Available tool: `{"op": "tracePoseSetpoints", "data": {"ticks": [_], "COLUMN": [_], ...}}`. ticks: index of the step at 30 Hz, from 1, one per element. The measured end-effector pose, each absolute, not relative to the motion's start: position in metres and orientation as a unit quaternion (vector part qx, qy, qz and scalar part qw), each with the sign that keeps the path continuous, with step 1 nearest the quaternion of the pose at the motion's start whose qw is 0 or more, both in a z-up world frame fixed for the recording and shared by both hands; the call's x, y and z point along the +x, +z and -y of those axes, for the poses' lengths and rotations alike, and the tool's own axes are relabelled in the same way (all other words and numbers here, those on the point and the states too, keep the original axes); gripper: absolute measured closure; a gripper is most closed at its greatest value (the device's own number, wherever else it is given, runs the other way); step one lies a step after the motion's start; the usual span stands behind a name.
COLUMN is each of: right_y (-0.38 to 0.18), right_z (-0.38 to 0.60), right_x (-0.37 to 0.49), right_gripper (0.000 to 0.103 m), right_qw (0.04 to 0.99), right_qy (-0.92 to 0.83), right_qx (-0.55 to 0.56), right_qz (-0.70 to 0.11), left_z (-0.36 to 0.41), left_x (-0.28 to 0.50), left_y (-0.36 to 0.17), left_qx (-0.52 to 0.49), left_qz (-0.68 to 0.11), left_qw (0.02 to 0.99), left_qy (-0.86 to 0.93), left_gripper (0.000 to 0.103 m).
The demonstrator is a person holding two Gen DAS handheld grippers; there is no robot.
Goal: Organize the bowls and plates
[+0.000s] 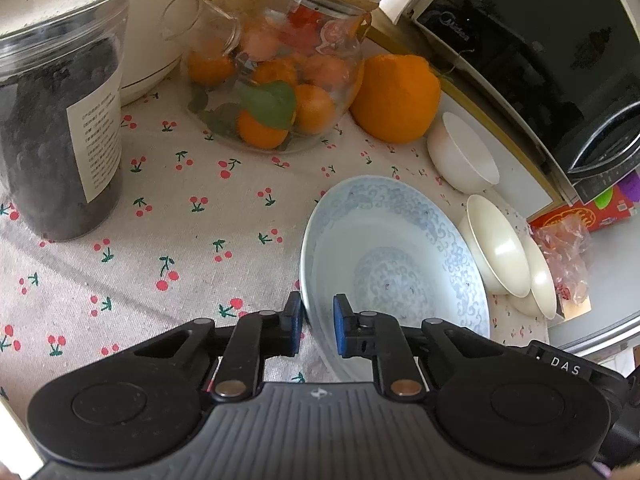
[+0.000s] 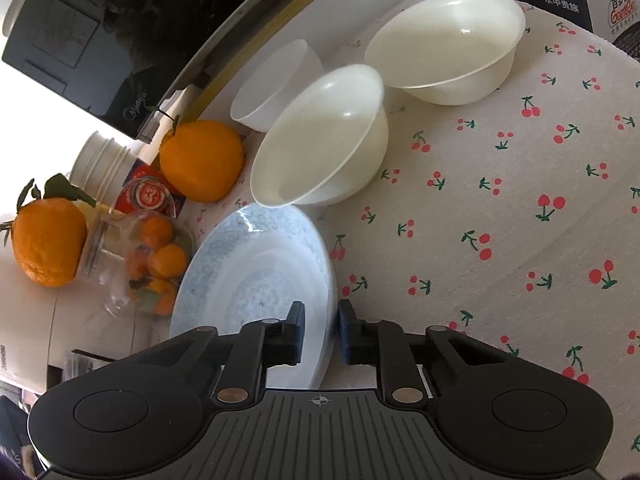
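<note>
On the tabletop: a pale cloth point(image 2: 520, 208) printed with small red cherries covers the tabletop; a black glossy appliance point(image 1: 532, 40) stands along one edge.
Plate: round, glazed white with faint blue scrollwork, shallow with a raised rim point(image 1: 394, 256); it sits on the cloth just beside the bowls.
Bowls: three, smooth and cream-white; two point(image 1: 500, 248) close together by the plate, a third point(image 1: 460, 156) near the appliance.
Left tool: point(image 1: 318, 326) blue-padded fingers straddle the plate's near rim, one outside and one inside; a narrow gap shows, so I cannot tell if they clamp it.
Right tool: point(image 2: 322, 330) fingers sit either side of the plate's edge, likewise with a visible gap.
Jars: a clear glass jar point(image 1: 276, 80) of small oranges; a plastic canister point(image 1: 60, 112) of dark contents with a paper label.
Fruit: a large knobbly orange point(image 1: 394, 98) beside the jar.
</note>
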State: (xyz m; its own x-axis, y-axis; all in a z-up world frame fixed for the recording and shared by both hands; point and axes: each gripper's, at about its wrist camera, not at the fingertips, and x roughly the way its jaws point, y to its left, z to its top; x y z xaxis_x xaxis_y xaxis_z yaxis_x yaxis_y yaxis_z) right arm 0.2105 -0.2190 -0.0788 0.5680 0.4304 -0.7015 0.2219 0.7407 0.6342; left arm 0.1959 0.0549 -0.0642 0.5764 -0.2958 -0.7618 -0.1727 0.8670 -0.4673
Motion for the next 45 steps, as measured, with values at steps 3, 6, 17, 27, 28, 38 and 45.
{"op": "tracePoseSetpoints", "data": {"ticks": [3,6,17,27,28,38,45], "right_y": [-0.076,-0.073,-0.049,-0.035,-0.034,-0.036,-0.04], "right_z": [0.218,0.217,0.215,0.217,0.219,0.248,0.263], "right_x": [0.21,0.209,0.196,0.179,0.177,0.159,0.155], "right_gripper": [0.086,0.086,0.086,0.086,0.086,0.086,0.086], "right_qw": [0.815,0.818,0.83,0.824,0.823,0.808,0.801], "right_qy": [0.066,0.066,0.08,0.08,0.078,0.043,0.017], "right_qx": [0.343,0.332,0.298,0.27,0.27,0.264,0.266], "right_qz": [-0.462,-0.464,-0.465,-0.492,-0.494,-0.524,-0.536], "left_z": [-0.053,-0.049,-0.046,-0.039,-0.037,-0.005,0.018], "left_x": [0.194,0.194,0.181,0.164,0.163,0.161,0.161], "left_y": [-0.063,-0.06,-0.051,-0.044,-0.044,-0.048,-0.054], "left_qx": [-0.243,-0.228,-0.198,-0.179,-0.176,-0.136,-0.095], "left_qz": [-0.46,-0.462,-0.475,-0.48,-0.48,-0.493,-0.504], "left_qw": [0.853,0.856,0.854,0.853,0.854,0.848,0.844], "left_qy": [-0.04,-0.045,-0.075,-0.096,-0.099,-0.14,-0.159], "left_gripper": [0.089,0.089,0.088,0.087,0.087,0.086,0.085]}}
